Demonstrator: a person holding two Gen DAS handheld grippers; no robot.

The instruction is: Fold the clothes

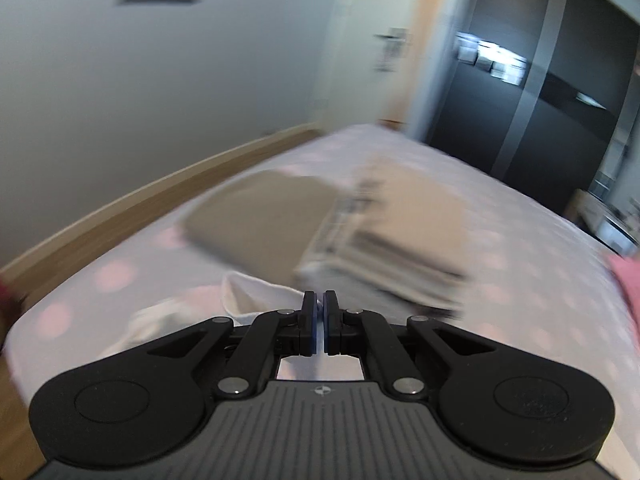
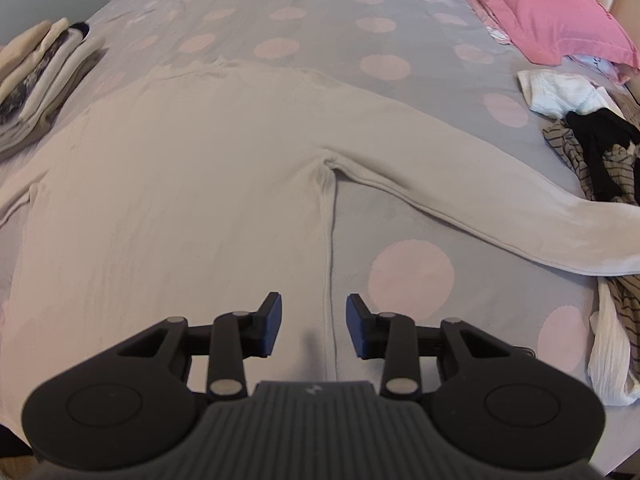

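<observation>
A cream long-sleeved top (image 2: 192, 176) lies spread flat on the bed, one sleeve (image 2: 500, 204) stretched out to the right. My right gripper (image 2: 314, 326) is open and empty, just above the top's right side seam near the hem. My left gripper (image 1: 320, 312) is shut on a bit of the cream fabric (image 1: 256, 300), which bunches up just left of the fingers. The left wrist view is blurred.
The bed has a grey sheet with pink dots (image 2: 412, 276). A stack of folded clothes (image 2: 36, 76) lies at the left, also blurred in the left wrist view (image 1: 384, 236). A pink pillow (image 2: 560, 12) and a pile of unfolded clothes (image 2: 592, 140) lie at the right. A wooden bed frame (image 1: 132, 208) runs along the wall.
</observation>
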